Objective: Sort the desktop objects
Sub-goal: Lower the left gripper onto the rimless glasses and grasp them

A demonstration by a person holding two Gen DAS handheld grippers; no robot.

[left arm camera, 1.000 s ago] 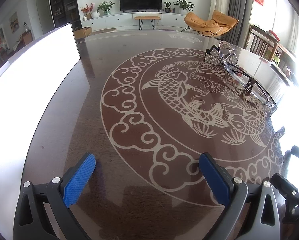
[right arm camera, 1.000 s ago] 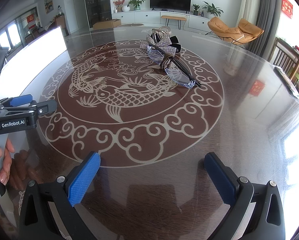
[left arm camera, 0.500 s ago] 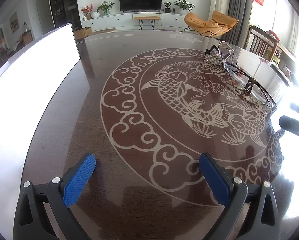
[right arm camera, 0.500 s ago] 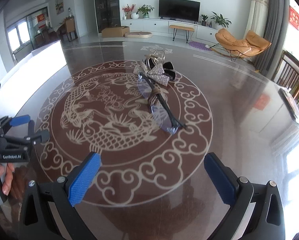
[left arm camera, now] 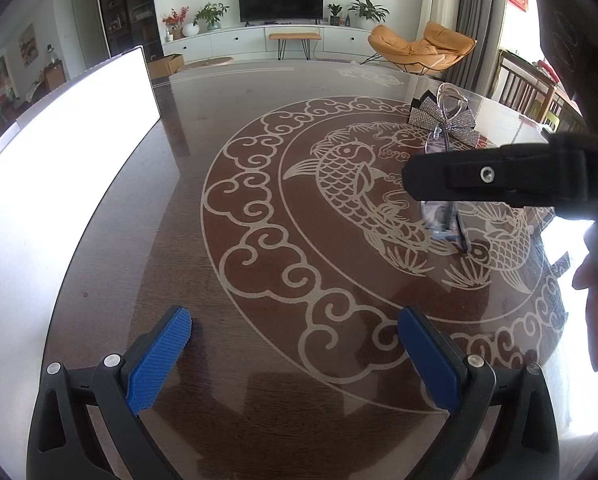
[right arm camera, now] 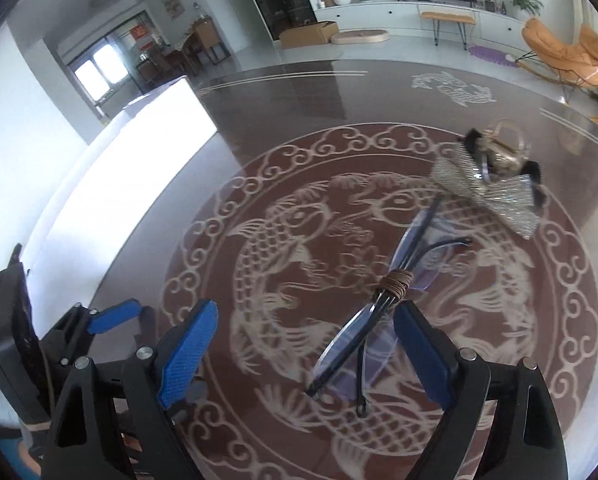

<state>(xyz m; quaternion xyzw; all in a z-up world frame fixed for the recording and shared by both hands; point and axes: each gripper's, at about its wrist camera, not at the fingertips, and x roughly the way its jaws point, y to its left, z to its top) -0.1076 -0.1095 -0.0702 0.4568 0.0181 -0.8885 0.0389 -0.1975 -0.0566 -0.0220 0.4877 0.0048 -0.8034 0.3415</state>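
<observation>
Between right claw (right arm camera: 305, 350) pads: unbranded glasses (right arm camera: 383, 312)

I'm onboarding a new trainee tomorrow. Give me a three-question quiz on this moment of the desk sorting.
1. True or false: the right gripper is shut on the glasses.
2. Which object lies beyond the glasses: A) sparkly bow hair clip, B) mug, C) book?
3. Fill in: the left gripper hovers open over the ____.

Key: 1 false, it is open; 2 A; 3 table.
</observation>
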